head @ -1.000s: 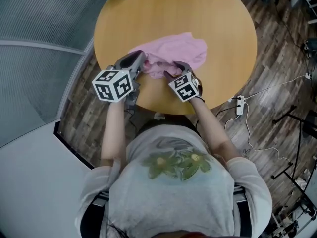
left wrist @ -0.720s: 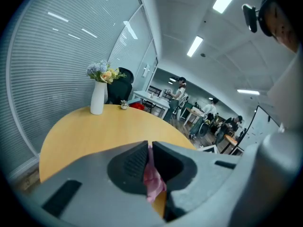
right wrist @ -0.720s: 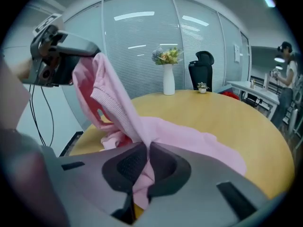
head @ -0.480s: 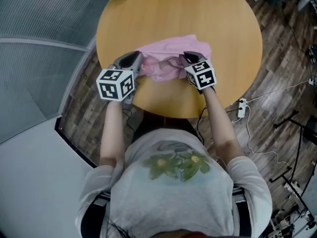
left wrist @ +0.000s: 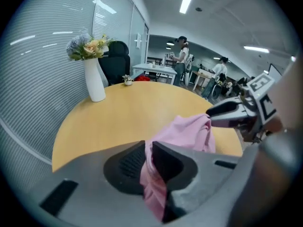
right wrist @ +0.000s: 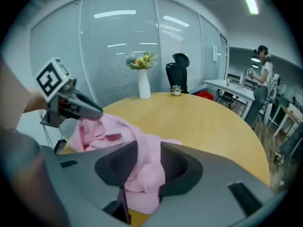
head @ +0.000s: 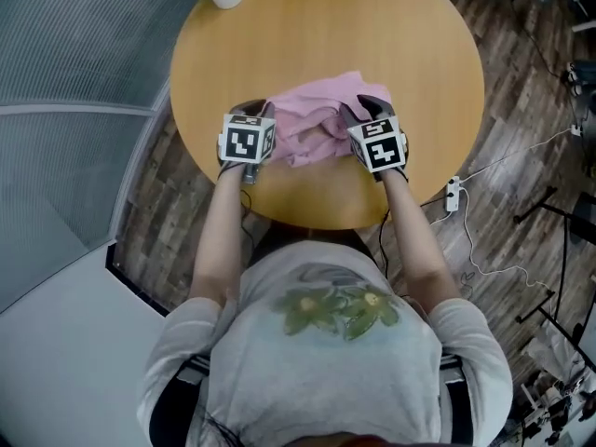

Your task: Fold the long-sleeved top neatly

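The pink long-sleeved top (head: pixel 321 124) lies bunched in a heap near the middle of the round wooden desk (head: pixel 419 45), towards the edge nearest the person, and both tools are in it. The left tongs (head: pixel 255 112) are at the heap's left edge, jaws nearly together and pinching a thin fold of the cloth; in the left gripper view that fold runs up between the jaws and hangs down below them (left wrist: pixel 154 188). The right tongs (head: pixel 370 112) are at the heap's right edge. Their jaws have just been opening and stand partly apart, with a thick bunch of pink fabric (right wrist: pixel 142 174) filling the gap between them. A white vase (left wrist: pixel 94 82) of flowers stands at the desk's far edge, upper left in the head view, well apart from the top.
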The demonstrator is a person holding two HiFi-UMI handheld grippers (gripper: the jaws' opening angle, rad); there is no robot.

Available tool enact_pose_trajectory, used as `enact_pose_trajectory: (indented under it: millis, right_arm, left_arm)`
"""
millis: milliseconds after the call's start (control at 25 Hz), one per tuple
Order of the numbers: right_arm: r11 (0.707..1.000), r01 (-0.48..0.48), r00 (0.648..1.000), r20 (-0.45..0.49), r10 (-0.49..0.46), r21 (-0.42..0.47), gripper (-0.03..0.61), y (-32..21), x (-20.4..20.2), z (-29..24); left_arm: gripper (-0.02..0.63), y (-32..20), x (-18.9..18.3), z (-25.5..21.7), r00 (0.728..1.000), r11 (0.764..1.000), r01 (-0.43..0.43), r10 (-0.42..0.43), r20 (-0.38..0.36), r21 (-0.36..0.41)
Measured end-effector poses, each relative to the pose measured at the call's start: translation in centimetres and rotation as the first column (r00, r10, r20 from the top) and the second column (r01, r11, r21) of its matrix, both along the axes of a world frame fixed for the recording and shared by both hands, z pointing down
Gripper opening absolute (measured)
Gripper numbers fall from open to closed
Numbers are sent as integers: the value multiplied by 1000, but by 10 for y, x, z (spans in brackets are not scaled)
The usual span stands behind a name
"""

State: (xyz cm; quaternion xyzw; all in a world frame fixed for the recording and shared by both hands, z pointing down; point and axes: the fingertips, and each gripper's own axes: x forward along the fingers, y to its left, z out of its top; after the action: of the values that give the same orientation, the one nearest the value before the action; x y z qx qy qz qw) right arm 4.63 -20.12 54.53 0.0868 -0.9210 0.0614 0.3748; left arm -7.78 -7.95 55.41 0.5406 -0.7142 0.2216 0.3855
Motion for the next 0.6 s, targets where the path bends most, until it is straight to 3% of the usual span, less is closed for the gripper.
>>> enact_pose_trajectory:
  millis: [40, 120, 160, 240, 360, 600]
  right_arm:
    - [999, 33, 999, -2, -33, 19, 163, 16, 3, -2]
    - [991, 98, 995, -28, -96, 87, 163, 47, 12, 2]
    - [985, 116, 993, -39, -112, 124, 163, 58, 17, 3]
    - [981, 121, 992, -46, -115, 151, 163, 74, 24, 6]
    - [988, 111, 991, -90, -101, 112, 163, 85, 25, 26]
    - [973, 189, 940, -312, -140, 133, 163, 75, 16, 80]
  left_arm:
    - [40, 2, 1, 2, 1000, 1000, 1, -1, -13, -5]
    - [179, 7, 11, -2, 998, 1000, -22, 22, -67, 5]
    - [193, 11, 18, -5, 995, 999, -45, 46, -89, 13]
    - [198, 19, 28, -6, 990, 995, -104, 104, -94, 10]
    - [198, 29, 26, 12, 984, 984, -172, 169, -57, -51]
    - [198, 27, 3, 45, 986, 982, -160, 154, -64, -101]
